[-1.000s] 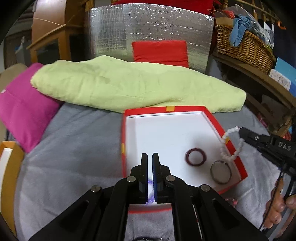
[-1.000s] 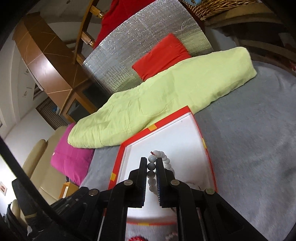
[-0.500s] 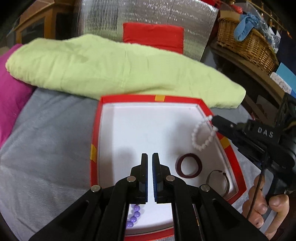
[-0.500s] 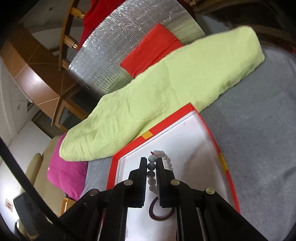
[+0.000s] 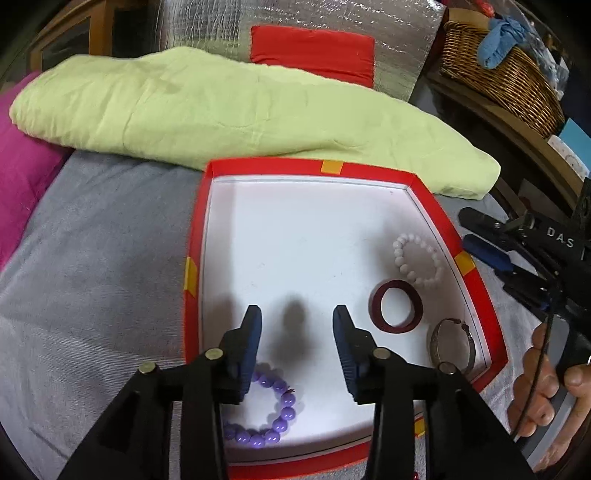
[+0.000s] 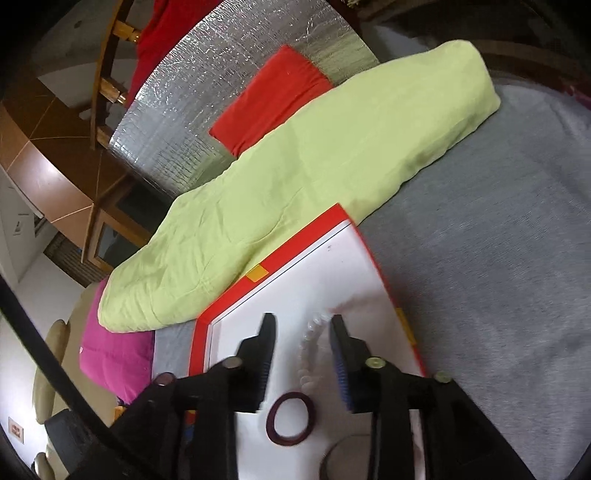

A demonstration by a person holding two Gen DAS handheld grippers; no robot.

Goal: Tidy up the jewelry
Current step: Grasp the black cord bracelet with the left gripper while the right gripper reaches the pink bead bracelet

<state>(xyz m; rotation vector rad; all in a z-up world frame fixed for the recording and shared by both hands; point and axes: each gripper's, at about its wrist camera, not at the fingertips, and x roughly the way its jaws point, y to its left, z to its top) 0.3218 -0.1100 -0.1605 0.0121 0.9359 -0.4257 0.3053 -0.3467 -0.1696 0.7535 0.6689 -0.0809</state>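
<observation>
Four pieces lay in the red box (image 5: 476, 291): purple beads (image 5: 273, 413), white beads (image 5: 419, 258), dark ring (image 5: 397, 306), maybe a watch (image 5: 452, 347). Both tools, left (image 5: 297, 325) and right (image 6: 301, 343), were opening, holding nothing.

The white bead bracelet (image 6: 309, 345) is motion-blurred; a finger hides part of the purple bead bracelet (image 5: 271, 413).

Even indoor light, fisheye bending, some motion blur

The left wrist view is sharp at centre; soft dark shadows fall on the white tray floor (image 5: 295, 240) in the lower middle. The right wrist view smears the white bead bracelet (image 6: 310, 347) and the frame's lower edge. Both views curve and darken to black corners, and the foil panel (image 5: 332, 18) at top glints
</observation>
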